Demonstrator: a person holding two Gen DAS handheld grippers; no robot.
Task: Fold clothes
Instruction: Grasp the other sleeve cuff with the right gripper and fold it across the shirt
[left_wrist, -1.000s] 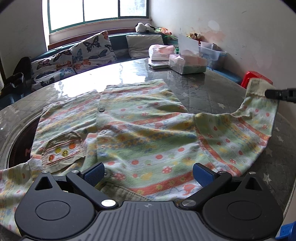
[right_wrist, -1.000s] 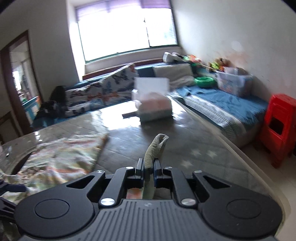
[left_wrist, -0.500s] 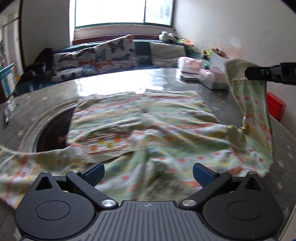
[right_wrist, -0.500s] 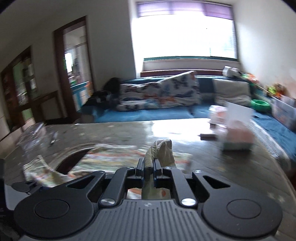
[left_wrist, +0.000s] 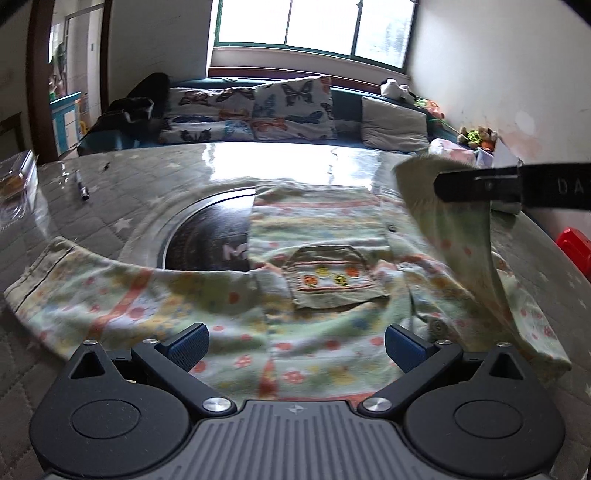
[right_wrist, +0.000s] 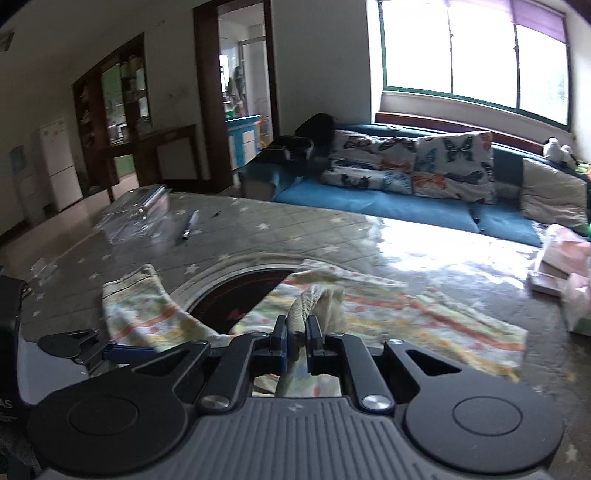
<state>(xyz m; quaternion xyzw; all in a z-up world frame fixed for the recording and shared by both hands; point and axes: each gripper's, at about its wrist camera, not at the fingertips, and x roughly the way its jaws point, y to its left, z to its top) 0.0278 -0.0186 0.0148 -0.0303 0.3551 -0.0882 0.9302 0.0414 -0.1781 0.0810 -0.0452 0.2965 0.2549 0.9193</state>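
A: While the left sleeve (left_wrist: 74, 288) lies flat at the lower left of the left wrist frame, where is the rest of the shirt (left_wrist: 317, 295)?

B: Spread across the middle of the table (left_wrist: 155, 173), its pocket (left_wrist: 334, 280) facing up, partly over a dark round inset (left_wrist: 210, 240). Further right, the other sleeve (left_wrist: 461, 236) hangs lifted at the upper right.

A: And the grippers?

B: The left gripper (left_wrist: 295, 343) sits at bottom centre, jaws wide apart over the hem, holding nothing. The right gripper (right_wrist: 295, 338) is clamped on that sleeve's cuff (right_wrist: 301, 314), seen centre frame in its own view.

A: How will it handle?

B: I'd judge it light, soft and limp; it drapes and will sag or crease anywhere unsupported. Seams, cuffs and the hem look like the firmest places to pinch. A pen (left_wrist: 82, 186) lies at the upper left, well clear.
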